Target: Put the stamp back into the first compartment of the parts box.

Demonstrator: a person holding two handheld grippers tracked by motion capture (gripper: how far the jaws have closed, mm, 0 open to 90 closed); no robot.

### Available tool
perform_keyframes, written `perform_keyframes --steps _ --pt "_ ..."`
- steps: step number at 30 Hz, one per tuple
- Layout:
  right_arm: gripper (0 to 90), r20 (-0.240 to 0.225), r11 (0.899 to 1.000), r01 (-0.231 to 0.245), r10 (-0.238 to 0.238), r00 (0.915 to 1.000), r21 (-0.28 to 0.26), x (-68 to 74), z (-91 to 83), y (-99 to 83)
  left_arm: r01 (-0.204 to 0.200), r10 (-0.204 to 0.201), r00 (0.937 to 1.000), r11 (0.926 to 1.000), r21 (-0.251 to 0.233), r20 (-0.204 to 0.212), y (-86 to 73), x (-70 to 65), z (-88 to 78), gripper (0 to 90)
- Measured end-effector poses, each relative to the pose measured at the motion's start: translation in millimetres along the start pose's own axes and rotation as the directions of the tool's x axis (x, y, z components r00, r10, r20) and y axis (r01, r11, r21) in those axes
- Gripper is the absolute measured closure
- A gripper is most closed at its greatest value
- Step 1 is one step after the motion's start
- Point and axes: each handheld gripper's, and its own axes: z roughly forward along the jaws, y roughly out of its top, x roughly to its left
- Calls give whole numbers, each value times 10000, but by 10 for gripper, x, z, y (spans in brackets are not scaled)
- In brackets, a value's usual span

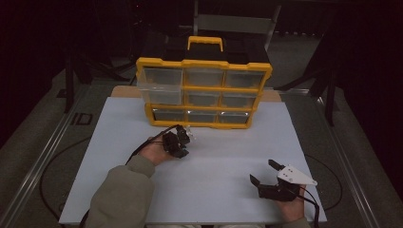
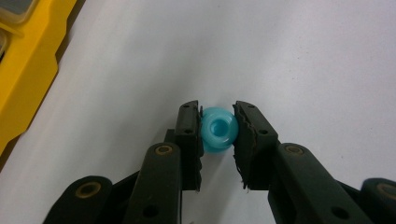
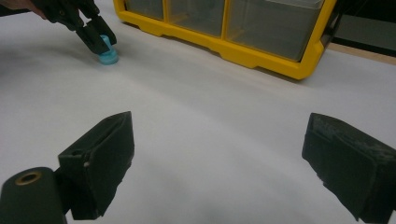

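Blue ring [image 2: 218, 129] sits on the white surface [image 1: 228, 161], left of centre, just short of the far edge where the yellow drawer organizer [image 1: 204, 92] stands. Looks like a small plastic grommet lying flat, hole facing up.

Left tool [image 2: 218, 130] comes down on it from above, pads on either side of the ring's rim. In the left gripper view both pads look to be touching the rim, so I read this as pinching the ring, with the ring resting on the surface and not lifted. Side-on grip makes sense: the part is round and low, so squeezing across its width is the only stable hold. The right gripper view backs this up, with the left tool's tips tilted down onto the ring [image 3: 108, 56] close to the organizer's front.

Organizer faces the person, clear drawers to the front, carry handle at the back. The top-left drawer [image 1: 159, 85] sticks out past the frame, so my guess is the ring is headed there or came from it.

Right tool [image 1: 264, 172] rests near the right of the near edge, well apart from everything, jaws spread wide with nothing between them. Reads as parked, out of the left hand's way.
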Motion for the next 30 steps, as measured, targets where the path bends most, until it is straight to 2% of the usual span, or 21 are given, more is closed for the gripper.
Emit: perform_keyframes --steps 30 --pt "90 11 10000 -15 15 10000 7 0 5 -1 162 -164 9998 9996 -231 -83 7 12 -108 732"
